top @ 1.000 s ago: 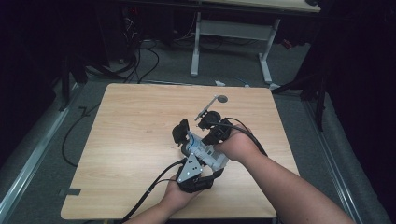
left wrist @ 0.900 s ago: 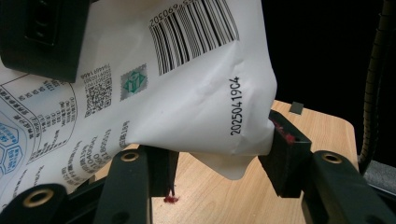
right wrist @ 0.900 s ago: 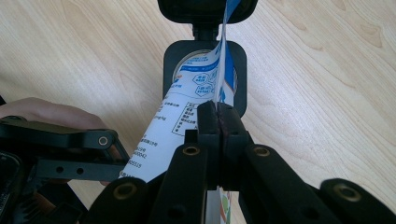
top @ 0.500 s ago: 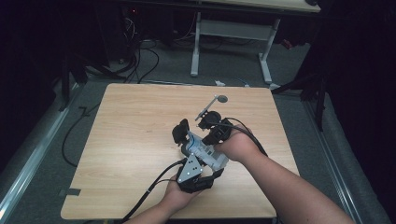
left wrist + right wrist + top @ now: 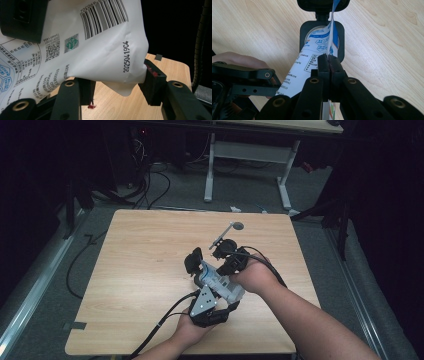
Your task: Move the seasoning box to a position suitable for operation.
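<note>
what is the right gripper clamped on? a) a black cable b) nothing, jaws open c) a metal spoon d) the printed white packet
d: in the right gripper view the right gripper has its jaws pressed together on the thin edge of the printed white packet.

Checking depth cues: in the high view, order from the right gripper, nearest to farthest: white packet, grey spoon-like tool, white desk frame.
1. White packet: held at the right gripper, table middle.
2. Grey spoon-like tool: lying just beyond the gripper, toward the table's far edge.
3. White desk frame: on the floor past the table, top of the view.
</note>
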Motion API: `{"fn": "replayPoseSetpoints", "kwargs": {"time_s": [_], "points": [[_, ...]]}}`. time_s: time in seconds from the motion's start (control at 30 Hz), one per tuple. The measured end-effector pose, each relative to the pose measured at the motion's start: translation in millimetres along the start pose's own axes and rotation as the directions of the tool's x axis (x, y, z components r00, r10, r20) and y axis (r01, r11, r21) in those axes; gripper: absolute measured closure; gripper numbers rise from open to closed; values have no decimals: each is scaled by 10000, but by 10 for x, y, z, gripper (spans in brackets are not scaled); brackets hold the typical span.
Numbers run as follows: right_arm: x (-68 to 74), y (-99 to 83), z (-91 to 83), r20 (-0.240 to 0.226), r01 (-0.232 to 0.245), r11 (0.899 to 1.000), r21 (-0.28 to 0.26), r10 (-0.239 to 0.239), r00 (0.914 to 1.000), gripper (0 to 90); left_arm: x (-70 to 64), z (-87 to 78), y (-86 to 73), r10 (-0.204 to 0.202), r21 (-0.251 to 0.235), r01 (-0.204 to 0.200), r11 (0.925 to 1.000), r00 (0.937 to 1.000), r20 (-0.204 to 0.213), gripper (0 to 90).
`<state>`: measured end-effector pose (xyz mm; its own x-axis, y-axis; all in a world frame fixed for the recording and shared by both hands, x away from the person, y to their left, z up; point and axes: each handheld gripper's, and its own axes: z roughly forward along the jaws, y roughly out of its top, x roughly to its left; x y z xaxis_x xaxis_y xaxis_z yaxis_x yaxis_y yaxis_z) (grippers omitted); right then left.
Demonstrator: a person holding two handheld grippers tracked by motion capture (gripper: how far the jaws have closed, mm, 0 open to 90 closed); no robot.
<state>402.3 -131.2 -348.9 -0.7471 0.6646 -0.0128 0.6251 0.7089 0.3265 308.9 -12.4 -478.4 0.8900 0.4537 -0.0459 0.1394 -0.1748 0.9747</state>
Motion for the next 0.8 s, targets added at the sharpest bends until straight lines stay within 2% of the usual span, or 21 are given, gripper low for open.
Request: {"fn": "replayPoseSetpoints", "kwargs": {"time_s": [0.8], "points": [[1, -77, -17, -73, -45, 10000, -16, 45, 10000, 897, -31, -15, -59, 174, 155, -175, 9997, 9998, 57, 519]]}}
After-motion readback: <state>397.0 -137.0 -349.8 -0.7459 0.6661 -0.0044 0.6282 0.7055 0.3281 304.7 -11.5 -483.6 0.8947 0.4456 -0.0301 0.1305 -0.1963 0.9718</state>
